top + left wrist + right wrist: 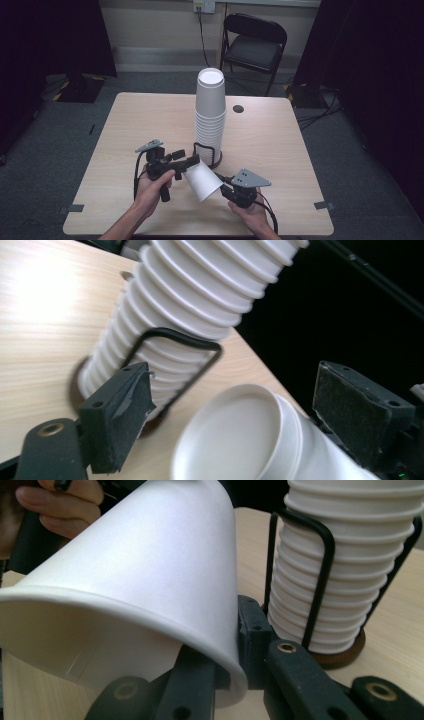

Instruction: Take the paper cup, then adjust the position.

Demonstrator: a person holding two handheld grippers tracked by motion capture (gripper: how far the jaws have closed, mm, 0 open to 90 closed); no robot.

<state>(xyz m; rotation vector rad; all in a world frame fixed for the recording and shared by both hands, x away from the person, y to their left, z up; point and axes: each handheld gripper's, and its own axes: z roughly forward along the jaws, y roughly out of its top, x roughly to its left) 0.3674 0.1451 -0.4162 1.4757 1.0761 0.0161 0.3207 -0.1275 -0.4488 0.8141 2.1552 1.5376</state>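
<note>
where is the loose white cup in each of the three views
High view: the loose cup lies low centre, tilted between the two grippers.
Left gripper view: it sits bottom centre-right, base toward the camera.
Right gripper view: it covers the left and centre, its rim low, clamped in the right gripper.
Shared landmark: the cup stack in its black wire holder.

Hidden and cropped parts

Loose cup (240,440) cut off at 6 o'clock in left gripper view; cup stack (345,565) cropped at 12 in right gripper view; stack's base (216,159) partly hidden behind cup in high view.
</note>
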